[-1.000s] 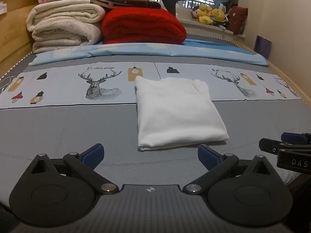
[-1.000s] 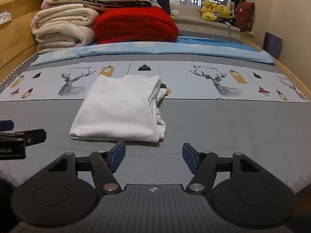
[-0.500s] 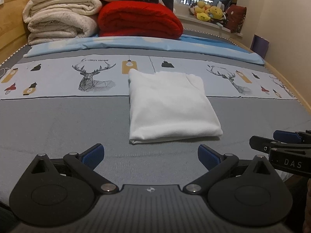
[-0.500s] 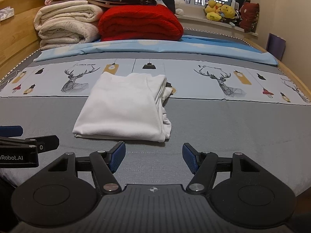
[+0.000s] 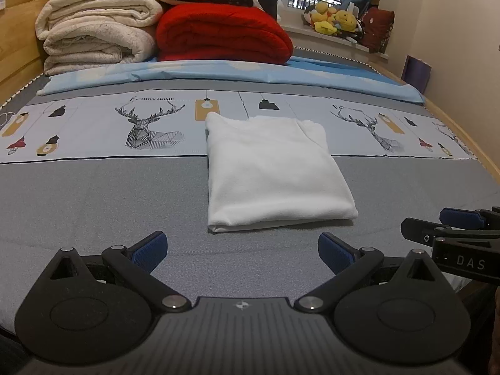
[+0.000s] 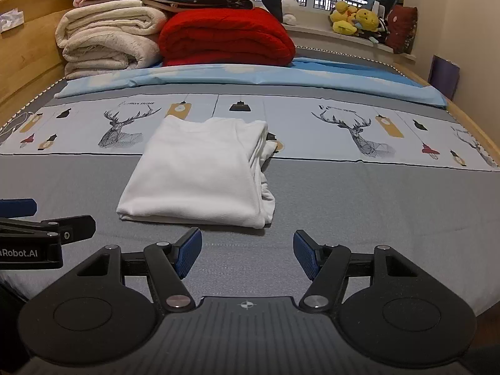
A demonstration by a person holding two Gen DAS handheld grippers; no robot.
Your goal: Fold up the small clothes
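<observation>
A white garment (image 5: 272, 175) lies folded into a neat rectangle on the grey bed sheet (image 5: 93, 206); in the right wrist view (image 6: 200, 175) its layered edges show on its right side. My left gripper (image 5: 242, 251) is open and empty, just short of the garment's near edge. My right gripper (image 6: 247, 251) is open and empty, in front of the garment's near right corner. Each gripper shows at the edge of the other's view: the right gripper (image 5: 453, 228), the left gripper (image 6: 47, 228).
Folded cream blankets (image 5: 97, 34) and a red blanket (image 5: 222, 34) are stacked at the head of the bed, behind a light blue sheet (image 5: 218, 73). Plush toys (image 5: 334, 20) sit on the window sill. A wooden bed frame (image 6: 28, 56) runs along the left.
Both grippers have drawn slightly back and steadied; the garment lies still and folded. The jaws stayed open.
</observation>
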